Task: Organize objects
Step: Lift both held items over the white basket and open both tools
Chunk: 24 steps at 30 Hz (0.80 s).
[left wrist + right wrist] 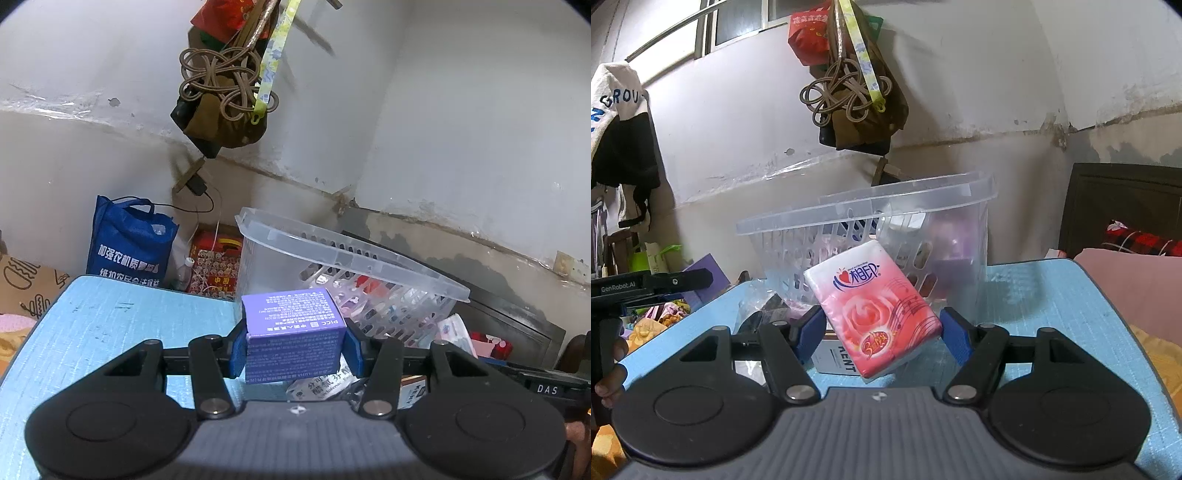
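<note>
Our left hand-held gripper (295,349) is clamped on a small purple box (293,332), its blue pads pressing both sides, and holds it above the blue bench (110,325) just before the clear plastic basket (343,266). Our right hand-held gripper (882,332) grips a pink tissue pack (873,308), tilted, between its blue pads, in front of the same basket (864,218). Beneath the pack a white box marked KENT (836,360) lies on the bench (1052,295).
</note>
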Tool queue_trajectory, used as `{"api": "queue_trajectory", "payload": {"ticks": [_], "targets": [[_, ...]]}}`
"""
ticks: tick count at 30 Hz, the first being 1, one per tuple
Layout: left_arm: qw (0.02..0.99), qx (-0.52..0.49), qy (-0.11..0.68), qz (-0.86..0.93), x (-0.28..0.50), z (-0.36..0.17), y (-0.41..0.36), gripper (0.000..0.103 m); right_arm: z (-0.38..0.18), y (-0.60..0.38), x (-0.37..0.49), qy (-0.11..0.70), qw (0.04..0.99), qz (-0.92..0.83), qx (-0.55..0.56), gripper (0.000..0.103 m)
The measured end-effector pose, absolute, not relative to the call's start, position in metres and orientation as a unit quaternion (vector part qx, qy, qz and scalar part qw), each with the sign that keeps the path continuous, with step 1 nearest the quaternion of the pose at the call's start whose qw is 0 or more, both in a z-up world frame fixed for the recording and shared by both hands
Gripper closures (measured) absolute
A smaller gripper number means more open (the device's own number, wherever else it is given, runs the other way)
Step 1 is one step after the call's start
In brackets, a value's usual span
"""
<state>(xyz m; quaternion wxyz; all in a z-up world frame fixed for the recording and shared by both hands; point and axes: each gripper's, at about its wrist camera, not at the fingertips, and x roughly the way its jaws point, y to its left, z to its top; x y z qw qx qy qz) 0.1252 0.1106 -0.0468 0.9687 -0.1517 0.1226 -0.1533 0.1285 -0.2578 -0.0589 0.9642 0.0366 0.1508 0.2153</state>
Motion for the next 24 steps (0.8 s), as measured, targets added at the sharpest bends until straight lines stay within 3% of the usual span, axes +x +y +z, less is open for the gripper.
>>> {"api": "queue_trajectory", "payload": {"ticks": [17, 24], "targets": [[0.969, -0.151, 0.113, -0.160, 0.112, -0.035, 0.100, 0.049, -0.054, -0.252, 0.123, 0.138, 0.972, 0.190, 0.011, 0.032], [0.969, -0.149, 0.088, -0.178, 0.113, 0.023, 0.088, 0.049, 0.007, -0.255, 0.106, 0.085, 0.973, 0.215, 0.017, 0.032]]}}
